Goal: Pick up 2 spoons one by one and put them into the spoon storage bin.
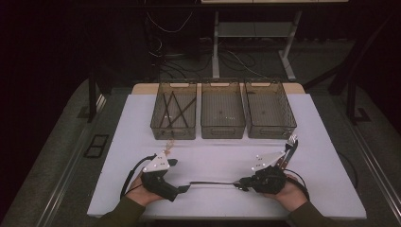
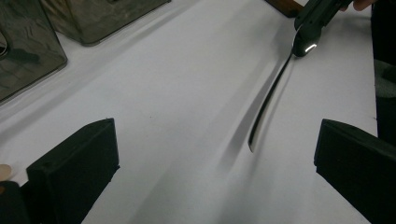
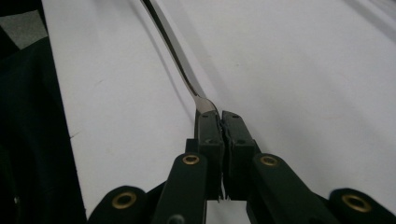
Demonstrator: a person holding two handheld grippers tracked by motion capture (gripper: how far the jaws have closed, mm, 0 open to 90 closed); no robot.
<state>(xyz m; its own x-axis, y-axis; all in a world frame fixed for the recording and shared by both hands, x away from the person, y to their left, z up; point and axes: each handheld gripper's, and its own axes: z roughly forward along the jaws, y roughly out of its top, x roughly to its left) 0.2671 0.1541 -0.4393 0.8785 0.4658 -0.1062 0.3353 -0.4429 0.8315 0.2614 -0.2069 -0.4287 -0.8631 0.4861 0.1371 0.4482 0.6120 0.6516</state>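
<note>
Item: slim metal utensil, lying low on the surface at six o'clock. Right tool clamped on one end; left tool apart, empty. Step: pickup. Next: lift toward bins at twelve o'clock.

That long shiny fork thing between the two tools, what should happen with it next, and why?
Probably the left tool should close on the utensil's free end. The right tool is shut on the other end, holding it out over the white table, while the left tool's jaws stand wide open around the free tip without touching it.
</note>
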